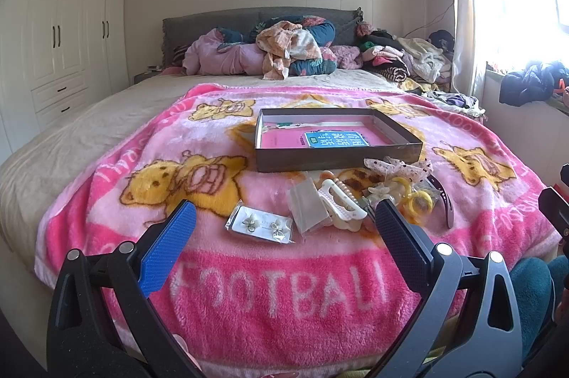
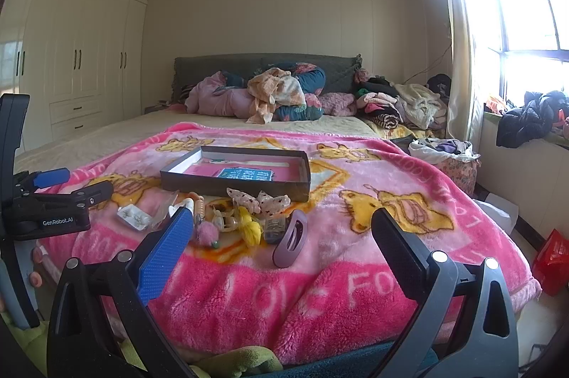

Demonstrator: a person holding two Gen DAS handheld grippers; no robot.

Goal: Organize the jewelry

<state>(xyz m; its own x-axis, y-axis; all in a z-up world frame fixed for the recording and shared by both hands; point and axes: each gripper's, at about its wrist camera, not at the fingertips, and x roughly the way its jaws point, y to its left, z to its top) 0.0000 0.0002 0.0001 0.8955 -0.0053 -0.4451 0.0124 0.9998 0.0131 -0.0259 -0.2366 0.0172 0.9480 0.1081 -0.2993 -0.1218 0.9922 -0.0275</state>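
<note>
1. Two grippers, both with jaws wide apart and holding nothing: left gripper (image 1: 284, 221), right gripper (image 2: 281, 228). Both hover low over the near edge of the pink fleece blanket (image 1: 284, 289).
2. Jewelry lies loose in a heap at 6 o'clock of the cardboard box (image 1: 338, 161), just beside its front wall, not inside it.
3. Risk: deep fleece pile may snag small pieces. The earring packet (image 1: 259, 227) is flat, glossy film; pads could slip or pinch blanket with it.
4. Risk: heap is tangled. Lifting the white claw clip (image 1: 343, 205) may drag the pearl strand (image 1: 346, 189) touching it.
5. Purple oval clip (image 2: 291, 237) is rigid, smooth and tilted up on edge; likely to topple if nudged.
6. Box walls thin; a push could slide it.
</note>
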